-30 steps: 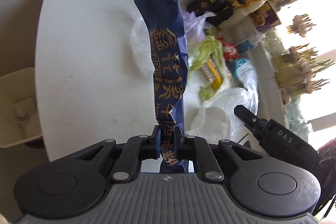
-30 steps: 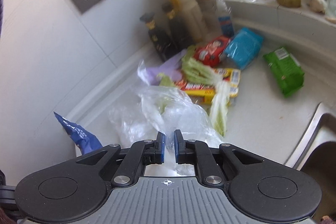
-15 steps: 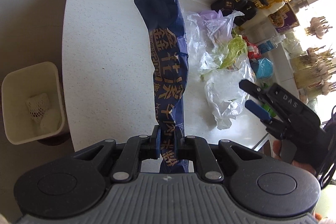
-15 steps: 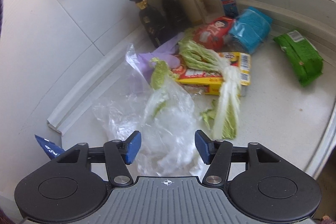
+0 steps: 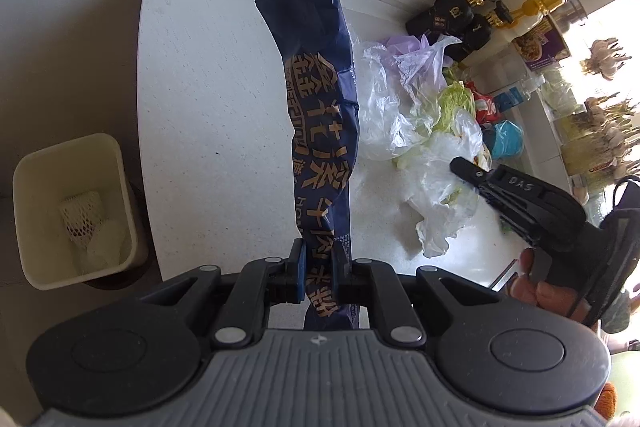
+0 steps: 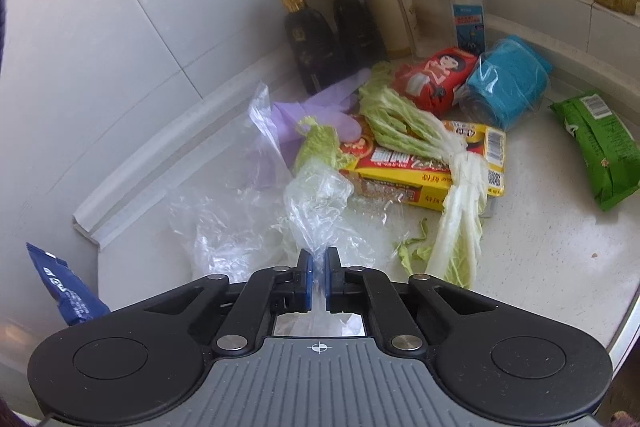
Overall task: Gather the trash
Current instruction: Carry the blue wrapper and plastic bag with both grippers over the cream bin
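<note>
So, left gripper [image 5: 319,269] fingers clamped on long navy foil wrapper [image 5: 320,115], cream plastic bin [image 5: 72,215] off left below bench [image 5: 208,115]; right gripper [image 6: 319,277] fingers pinching crumpled clear plastic bag [image 6: 316,203].

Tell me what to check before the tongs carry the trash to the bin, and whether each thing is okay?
1. Left tongs shut on the blue wrapper: ok.
2. Right tongs shut on the clear plastic bag: ok, the film is pinched between the pads.
3. Bag free of the cabbage leaves: cannot tell; green scraps show through the film.
4. Bin open with room inside: ok; only a white net lies at the bottom.
5. Way to the bin clear: ok; the counter between the wrapper and the bin is bare.
</note>
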Tool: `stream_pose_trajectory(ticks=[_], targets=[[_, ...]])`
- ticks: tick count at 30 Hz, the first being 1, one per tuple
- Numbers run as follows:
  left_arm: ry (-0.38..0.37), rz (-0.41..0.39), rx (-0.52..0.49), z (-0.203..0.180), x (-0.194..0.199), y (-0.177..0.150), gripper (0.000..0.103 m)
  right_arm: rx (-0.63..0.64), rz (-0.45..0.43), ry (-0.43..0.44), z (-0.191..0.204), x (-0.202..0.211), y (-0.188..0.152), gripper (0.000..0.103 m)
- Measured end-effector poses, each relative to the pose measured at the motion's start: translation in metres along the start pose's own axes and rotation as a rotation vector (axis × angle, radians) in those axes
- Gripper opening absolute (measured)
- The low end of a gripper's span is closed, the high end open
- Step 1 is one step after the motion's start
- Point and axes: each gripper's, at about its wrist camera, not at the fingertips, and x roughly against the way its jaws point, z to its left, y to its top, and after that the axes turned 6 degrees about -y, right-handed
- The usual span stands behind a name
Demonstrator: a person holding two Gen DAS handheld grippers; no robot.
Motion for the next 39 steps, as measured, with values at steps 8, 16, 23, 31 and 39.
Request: stream_pose_trajectory(ticks=[8,16,23,31,39], targets=[[0.011,-0.016,-0.061,-0.001,0.021,0.004,0.010,0.027,-0.065,0.038,0.023,0.047,0.009,0.003],[0.049,-0.040,-0.094,0.014,0.044,0.005,0.010,0.083,-0.061,0.067,0.064,0.077,0.001,0.004],[0.093,-0.050,-0.078,0.046,0.061,0.001,0.010,0.144,-0.014,0.101,0.111,0.082,-0.021,0.004],[0.153,-0.066,-0.011,0.096,0.074,-0.003,0.010,0.227,0.062,0.142,0.167,0.065,-0.056,0.004],[0.206,-0.066,0.120,0.161,0.069,-0.010,0.010,0.316,0.134,0.199,0.222,0.043,-0.091,0.004]])
